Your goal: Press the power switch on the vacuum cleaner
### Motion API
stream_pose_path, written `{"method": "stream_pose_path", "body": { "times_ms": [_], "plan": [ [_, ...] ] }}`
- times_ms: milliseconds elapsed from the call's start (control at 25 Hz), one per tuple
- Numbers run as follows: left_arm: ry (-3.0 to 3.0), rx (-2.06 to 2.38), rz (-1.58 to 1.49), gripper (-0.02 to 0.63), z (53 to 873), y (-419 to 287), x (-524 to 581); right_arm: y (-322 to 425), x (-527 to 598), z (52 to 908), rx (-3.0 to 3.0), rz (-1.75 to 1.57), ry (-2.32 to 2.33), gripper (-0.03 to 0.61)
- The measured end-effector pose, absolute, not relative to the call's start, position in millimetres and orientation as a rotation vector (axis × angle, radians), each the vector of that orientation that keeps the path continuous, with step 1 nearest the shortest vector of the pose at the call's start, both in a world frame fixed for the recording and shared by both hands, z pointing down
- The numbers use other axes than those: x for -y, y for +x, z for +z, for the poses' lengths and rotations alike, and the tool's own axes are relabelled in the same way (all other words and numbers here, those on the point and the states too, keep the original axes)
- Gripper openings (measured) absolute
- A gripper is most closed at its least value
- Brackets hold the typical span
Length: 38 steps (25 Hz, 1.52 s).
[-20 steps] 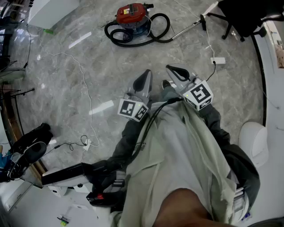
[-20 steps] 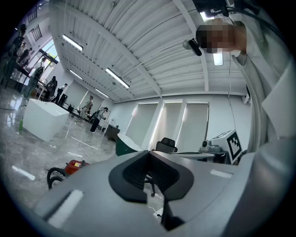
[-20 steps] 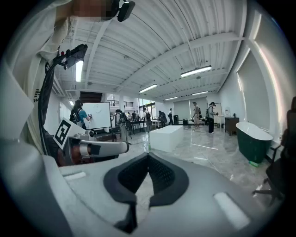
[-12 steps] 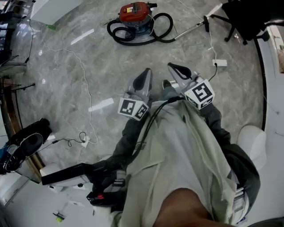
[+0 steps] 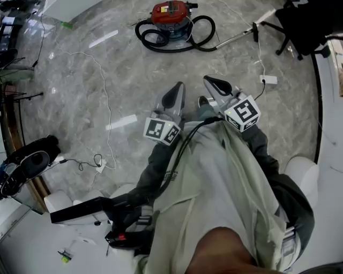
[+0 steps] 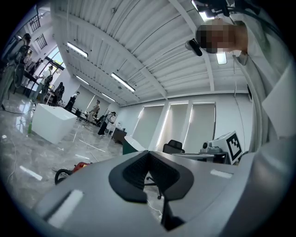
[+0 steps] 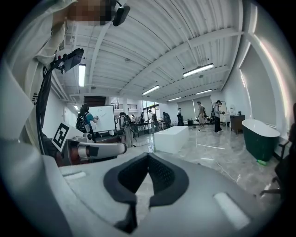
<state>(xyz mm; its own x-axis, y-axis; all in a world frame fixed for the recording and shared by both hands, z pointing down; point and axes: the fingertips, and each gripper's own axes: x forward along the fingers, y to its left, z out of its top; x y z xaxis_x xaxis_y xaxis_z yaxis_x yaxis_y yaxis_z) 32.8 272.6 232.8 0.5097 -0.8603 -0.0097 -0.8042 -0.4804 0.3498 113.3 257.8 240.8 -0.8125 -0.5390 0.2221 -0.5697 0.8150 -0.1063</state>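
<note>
Two grippers sit held close in front of the person's chest, side by side, well apart from the task thing. Left gripper (image 5: pixel 174 90) has its jaws closed tip to tip with nothing between them; right gripper (image 5: pixel 210 82) is the same, tips together and empty. Red vacuum cleaner (image 5: pixel 171 13) stands on the floor at the far centre, near the top edge of the head view, with its black hose (image 5: pixel 185 45) coiled around and in front of it and a metal wand (image 5: pixel 236 36) angling off to the far right. Grey marble floor (image 5: pixel 139 80) between the grippers and the vacuum cleaner is bare and wide. Thin white cord (image 5: pixel 103 88) snakes down the left side, ending at a plug block near left. White adapter (image 5: pixel 268 79) with a cable lies on the right, just beyond the right gripper. Black office chair (image 5: pixel 305 24) takes the far right corner. White curved edge (image 5: pixel 328 101) borders the right side.
</note>
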Motion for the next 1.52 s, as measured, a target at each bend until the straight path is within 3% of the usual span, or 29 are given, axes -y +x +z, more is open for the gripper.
{"method": "stream_pose_path", "body": {
  "times_ms": [1520],
  "plan": [
    [2.439, 1.374, -0.320, 0.006, 238, -85, -298, 23, -274, 252, 2.675, 0.225, 1.025, 0.002]
  ]
}}
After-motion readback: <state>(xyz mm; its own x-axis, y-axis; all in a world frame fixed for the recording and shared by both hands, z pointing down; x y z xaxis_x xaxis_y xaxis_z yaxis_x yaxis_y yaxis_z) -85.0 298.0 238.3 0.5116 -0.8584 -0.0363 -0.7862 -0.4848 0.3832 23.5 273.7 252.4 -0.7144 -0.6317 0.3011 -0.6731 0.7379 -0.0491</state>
